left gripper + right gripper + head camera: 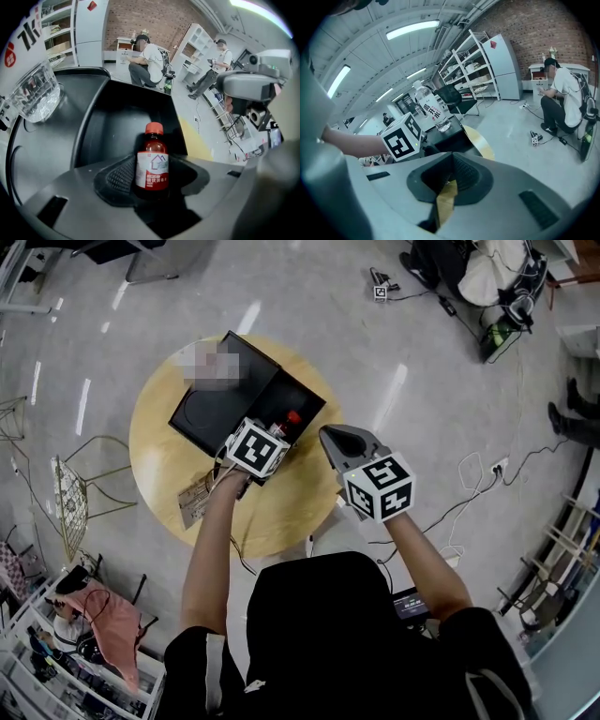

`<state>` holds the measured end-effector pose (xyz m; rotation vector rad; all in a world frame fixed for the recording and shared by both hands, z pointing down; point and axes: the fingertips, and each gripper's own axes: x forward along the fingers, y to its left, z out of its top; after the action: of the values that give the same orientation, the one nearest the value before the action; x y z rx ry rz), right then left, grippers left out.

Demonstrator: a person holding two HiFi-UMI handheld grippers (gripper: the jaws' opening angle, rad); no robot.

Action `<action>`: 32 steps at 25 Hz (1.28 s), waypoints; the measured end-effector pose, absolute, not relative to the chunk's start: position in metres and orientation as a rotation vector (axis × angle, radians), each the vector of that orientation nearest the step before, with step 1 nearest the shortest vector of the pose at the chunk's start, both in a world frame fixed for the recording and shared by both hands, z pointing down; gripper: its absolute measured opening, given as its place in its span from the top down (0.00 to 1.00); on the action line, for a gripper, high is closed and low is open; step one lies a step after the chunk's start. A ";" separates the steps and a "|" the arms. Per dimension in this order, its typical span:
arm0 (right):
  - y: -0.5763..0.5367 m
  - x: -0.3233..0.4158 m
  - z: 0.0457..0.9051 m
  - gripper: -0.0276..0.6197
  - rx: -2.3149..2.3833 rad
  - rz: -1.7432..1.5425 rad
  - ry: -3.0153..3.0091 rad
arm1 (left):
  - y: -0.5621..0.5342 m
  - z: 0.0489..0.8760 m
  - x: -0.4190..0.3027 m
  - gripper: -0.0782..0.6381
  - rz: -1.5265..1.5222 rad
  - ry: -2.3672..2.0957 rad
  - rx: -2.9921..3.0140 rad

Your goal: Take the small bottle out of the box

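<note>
The small brown bottle [292, 417] has a red cap and a red-and-white label. It stands upright between the jaws of my left gripper [278, 430], which is shut on it; in the left gripper view the bottle [152, 164] fills the middle. Behind it lies the open black box [211, 409] [126, 108] on the round wooden table [281, 512]. Whether the bottle's base still rests in the box I cannot tell. My right gripper [328, 435] [447, 180] hovers just right of the box, shut with nothing in it.
A clear water bottle [429, 108] [35, 91] stands on the far part of the box. A brown paper card [195, 498] lies on the table near my left arm. A wire chair [75, 493] is left of the table, and cables [478, 474] run over the floor.
</note>
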<state>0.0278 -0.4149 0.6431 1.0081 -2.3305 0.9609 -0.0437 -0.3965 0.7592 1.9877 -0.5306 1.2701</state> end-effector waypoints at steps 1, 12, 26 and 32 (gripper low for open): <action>-0.414 0.029 0.643 0.95 1.011 0.964 -2.328 | -0.397 0.760 -0.043 0.59 1.270 -0.534 1.989; -0.409 0.027 0.653 0.95 0.996 0.994 -2.314 | -0.397 0.771 -0.044 0.59 1.299 -0.571 2.019; -0.418 0.025 0.638 0.95 1.022 0.960 -2.335 | -0.397 0.773 -0.046 0.58 1.305 -0.641 2.023; -0.417 0.026 0.629 0.95 1.037 0.935 -2.342 | -0.402 0.756 -0.056 0.58 1.260 -0.713 2.058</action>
<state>0.0265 -0.4167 0.6288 1.0365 -2.3417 0.9354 -0.0557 -0.4018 0.7562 2.0580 -0.7134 1.2598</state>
